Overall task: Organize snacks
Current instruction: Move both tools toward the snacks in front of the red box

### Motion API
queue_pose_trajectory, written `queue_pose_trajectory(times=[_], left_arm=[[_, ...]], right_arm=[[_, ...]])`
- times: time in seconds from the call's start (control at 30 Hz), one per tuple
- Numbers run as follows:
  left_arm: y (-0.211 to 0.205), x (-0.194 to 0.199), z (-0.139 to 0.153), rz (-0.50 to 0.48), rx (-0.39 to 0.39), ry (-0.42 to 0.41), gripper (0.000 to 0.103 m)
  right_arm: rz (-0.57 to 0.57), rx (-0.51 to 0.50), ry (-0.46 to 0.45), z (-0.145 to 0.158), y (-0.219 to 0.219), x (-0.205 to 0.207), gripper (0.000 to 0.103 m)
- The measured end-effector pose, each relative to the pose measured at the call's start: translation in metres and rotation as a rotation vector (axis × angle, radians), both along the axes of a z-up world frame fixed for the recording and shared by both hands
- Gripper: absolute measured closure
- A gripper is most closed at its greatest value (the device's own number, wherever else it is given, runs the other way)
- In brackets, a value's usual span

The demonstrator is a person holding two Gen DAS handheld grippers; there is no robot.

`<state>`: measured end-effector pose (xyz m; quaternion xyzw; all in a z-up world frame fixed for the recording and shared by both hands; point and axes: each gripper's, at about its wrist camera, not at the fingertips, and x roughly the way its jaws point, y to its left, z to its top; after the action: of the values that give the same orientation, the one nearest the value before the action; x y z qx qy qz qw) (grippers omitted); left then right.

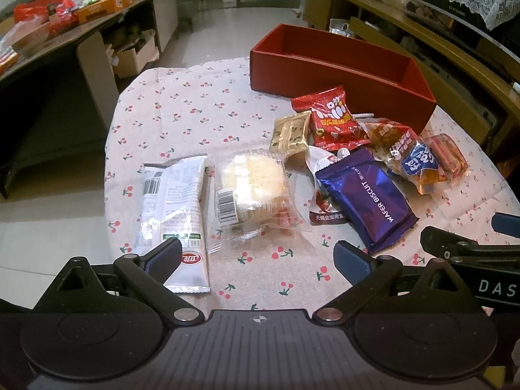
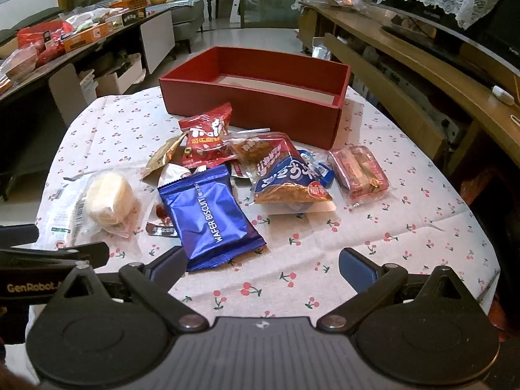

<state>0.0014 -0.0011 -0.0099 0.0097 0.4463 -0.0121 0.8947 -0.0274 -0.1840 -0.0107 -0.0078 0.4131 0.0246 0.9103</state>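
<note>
Several crinkled snack packets [image 2: 211, 217] before a red box [image 2: 260, 97], both grippers' fingers [image 1: 164, 255] wide apart, empty.

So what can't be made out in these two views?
- Red box floor: left wrist view, hidden by its near wall.
- White packet: both views, mostly covered by the wafer biscuit pack.
- Small blue packet: right wrist view, largely behind the orange-and-blue bag.
- Long white packet: right wrist view, print too small.
</note>
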Motion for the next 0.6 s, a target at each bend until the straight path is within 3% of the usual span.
queue_pose_trajectory(times=[0.6], left_arm=[[0.026, 0.019, -0.003, 0.052, -0.018, 0.026, 0.003]], right_arm=[[0.095, 0.024, 0.039, -0.003, 0.023, 0.031, 0.001]])
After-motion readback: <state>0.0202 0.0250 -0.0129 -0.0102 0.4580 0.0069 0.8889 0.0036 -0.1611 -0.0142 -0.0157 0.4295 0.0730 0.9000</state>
